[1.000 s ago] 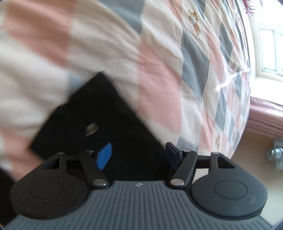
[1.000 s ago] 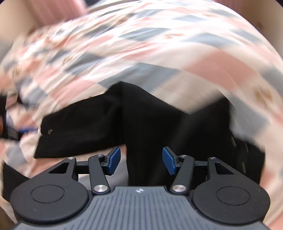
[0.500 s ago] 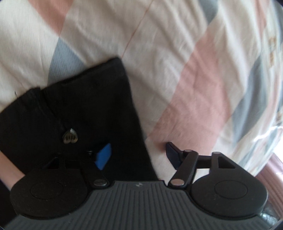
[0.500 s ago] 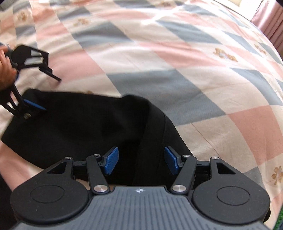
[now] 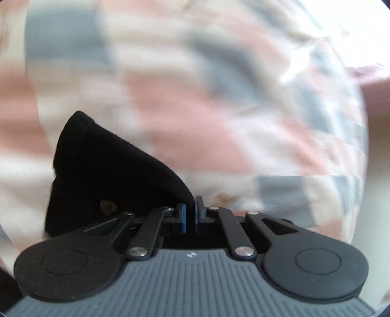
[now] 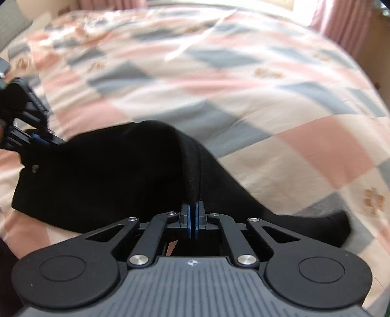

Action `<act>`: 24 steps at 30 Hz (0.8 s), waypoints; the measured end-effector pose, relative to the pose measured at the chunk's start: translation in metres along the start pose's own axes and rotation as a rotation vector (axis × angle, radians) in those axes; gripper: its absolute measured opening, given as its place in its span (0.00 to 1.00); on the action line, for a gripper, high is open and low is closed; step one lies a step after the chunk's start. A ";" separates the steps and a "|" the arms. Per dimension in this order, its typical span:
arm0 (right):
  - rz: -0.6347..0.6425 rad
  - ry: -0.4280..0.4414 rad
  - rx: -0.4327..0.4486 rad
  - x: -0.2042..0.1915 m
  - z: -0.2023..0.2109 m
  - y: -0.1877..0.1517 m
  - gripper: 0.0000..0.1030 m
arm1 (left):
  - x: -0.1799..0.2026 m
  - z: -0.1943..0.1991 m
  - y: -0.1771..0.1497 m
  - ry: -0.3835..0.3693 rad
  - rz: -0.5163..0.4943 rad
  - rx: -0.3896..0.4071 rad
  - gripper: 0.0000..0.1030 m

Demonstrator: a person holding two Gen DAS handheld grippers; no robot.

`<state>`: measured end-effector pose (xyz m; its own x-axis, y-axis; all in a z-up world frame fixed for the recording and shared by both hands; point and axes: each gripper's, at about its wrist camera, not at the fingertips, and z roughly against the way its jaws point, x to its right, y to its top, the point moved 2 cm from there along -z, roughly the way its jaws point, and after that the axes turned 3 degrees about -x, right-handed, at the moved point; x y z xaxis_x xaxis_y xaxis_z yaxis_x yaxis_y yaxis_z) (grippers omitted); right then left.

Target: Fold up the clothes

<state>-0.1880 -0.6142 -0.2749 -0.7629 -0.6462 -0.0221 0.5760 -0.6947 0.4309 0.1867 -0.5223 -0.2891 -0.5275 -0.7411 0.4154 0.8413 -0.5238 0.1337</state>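
A black garment [image 6: 109, 175] lies on a checked bedspread [image 6: 243, 97]. In the right wrist view my right gripper [image 6: 193, 219] is shut on a raised ridge of the black cloth. My left gripper [image 6: 41, 140] shows at the far left, pinching the garment's other edge. In the left wrist view my left gripper [image 5: 190, 217] is shut on an edge of the same black garment [image 5: 109, 175], which rises in a peak to the left. A small metal button [image 5: 107, 207] sits on the cloth near the left finger.
The pink, grey and cream bedspread [image 5: 219, 109] fills both views, blurred in the left wrist view. Pink curtains [image 6: 341, 22] and a bright window stand beyond the bed's far right edge.
Both grippers were open over the garment; both have shut on its cloth and lifted it into ridges. The views are blurred by motion.
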 end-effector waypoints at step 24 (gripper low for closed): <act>-0.160 0.277 -0.262 -0.109 0.056 -0.125 0.65 | -0.242 0.110 -0.030 0.200 0.310 0.170 0.32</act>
<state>-0.1932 -0.4393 -0.2760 -0.7614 -0.5594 -0.3277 0.5394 -0.8270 0.1584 0.3016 -0.2810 -0.2943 -0.2446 -0.9288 0.2783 0.9627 -0.1984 0.1839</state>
